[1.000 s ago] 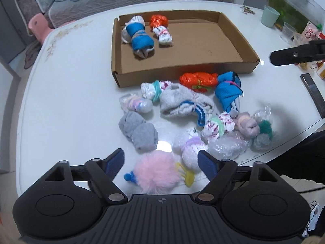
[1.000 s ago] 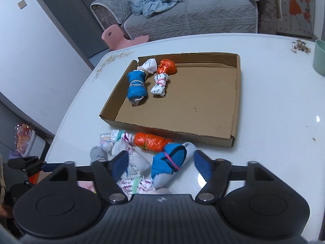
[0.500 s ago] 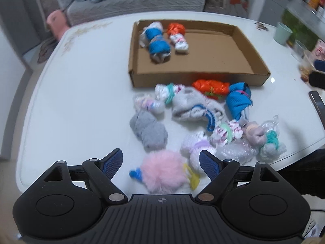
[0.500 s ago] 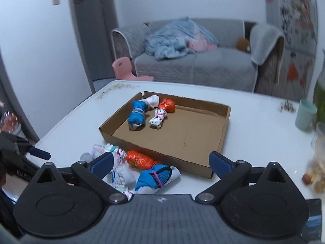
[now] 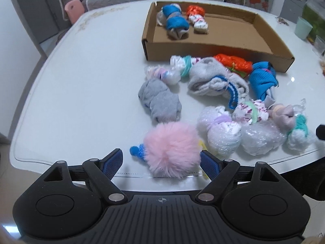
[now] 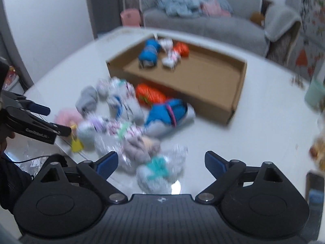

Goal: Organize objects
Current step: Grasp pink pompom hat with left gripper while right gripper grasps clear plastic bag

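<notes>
Left wrist view: pink pompom (image 5: 171, 149) between fingers of released left gripper (image 5: 161, 162), unpinched.

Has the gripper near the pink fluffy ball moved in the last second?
Yes. The left gripper has dropped toward the pink fluffy ball, now between its open jaws.

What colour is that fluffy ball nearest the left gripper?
Pale pink fluffy ball, with a small blue knitted bit at one side; clearest in the left wrist view.
</notes>
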The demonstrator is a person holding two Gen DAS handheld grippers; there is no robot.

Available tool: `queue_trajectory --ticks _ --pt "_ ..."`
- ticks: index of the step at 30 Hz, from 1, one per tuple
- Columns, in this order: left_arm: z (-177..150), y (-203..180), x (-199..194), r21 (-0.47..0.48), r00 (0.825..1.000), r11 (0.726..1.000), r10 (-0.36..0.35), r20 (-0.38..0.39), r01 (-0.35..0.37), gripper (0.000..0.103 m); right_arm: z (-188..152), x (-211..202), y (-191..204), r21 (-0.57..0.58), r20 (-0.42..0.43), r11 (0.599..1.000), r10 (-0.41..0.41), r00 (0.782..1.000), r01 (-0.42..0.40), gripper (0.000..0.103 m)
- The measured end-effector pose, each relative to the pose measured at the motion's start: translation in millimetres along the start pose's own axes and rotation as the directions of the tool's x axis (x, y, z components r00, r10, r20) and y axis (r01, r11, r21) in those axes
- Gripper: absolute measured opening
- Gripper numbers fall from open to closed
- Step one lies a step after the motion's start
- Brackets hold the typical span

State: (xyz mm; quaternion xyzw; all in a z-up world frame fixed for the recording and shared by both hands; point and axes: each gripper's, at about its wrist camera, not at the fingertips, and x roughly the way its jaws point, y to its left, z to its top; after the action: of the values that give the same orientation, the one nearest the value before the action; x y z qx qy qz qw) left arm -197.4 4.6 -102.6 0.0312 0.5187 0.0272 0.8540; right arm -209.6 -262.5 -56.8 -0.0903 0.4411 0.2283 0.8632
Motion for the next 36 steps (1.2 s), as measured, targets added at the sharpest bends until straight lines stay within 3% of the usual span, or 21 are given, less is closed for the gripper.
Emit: queue_trajectory --ticks 7,10,14,19,22,24,26,29,36 --pt "-4.0 -5.1 12.8 -0.046 1.0 0.999 -0.018 0.002 0.018 0.087 -2.1 31.5 -9.7 0.123 -0.119 0.992 0.0 0.993 0.015 0.082" --pt "-2.6 -3.5 16.8 -0.069 1.0 0.997 -0.025 -0.004 0.025 0.089 -3.4 41.9 -11.3 0.143 -0.153 0.989 -0.004 0.988 0.026 0.069" --pt "0.6 -1.5 17.8 -0.096 1.0 0.995 -0.028 -0.001 0.027 0.09 -6.8 41.2 -15.4 0.171 -0.164 0.985 0.021 0.986 0.008 0.065" --pt "2.3 -3.1 18.2 -0.094 0.999 0.995 -0.037 0.018 0.038 0.088 -5.9 36.2 -20.9 0.206 -0.159 0.978 0.053 0.986 -0.02 0.05" --pt "3.2 -1.5 22.4 -0.121 0.996 0.989 -0.086 0.004 0.086 0.073 -6.9 33.9 -23.9 0.221 -0.158 0.975 0.07 0.985 -0.034 0.047" --pt "4.6 -2.2 20.7 -0.12 0.993 0.986 -0.115 0.013 0.116 0.053 -5.3 34.0 -25.2 0.226 -0.155 0.973 0.074 0.985 -0.038 0.046" --pt "5.5 -3.6 19.9 -0.118 0.99 0.983 -0.138 0.01 0.138 0.044 -3.0 34.8 -25.3 0.227 -0.155 0.973 0.078 0.985 -0.042 0.045" --pt "5.3 -2.8 18.6 -0.127 0.99 0.982 -0.141 0.003 0.14 0.035 -1.2 33.8 -25.3 0.222 -0.15 0.974 0.069 0.986 -0.035 0.044" --pt "7.5 0.0 11.9 -0.141 0.99 0.98 -0.137 0.021 0.138 0.03 1.3 31.7 -31.5 0.246 -0.134 0.969 0.062 0.989 -0.027 0.043"
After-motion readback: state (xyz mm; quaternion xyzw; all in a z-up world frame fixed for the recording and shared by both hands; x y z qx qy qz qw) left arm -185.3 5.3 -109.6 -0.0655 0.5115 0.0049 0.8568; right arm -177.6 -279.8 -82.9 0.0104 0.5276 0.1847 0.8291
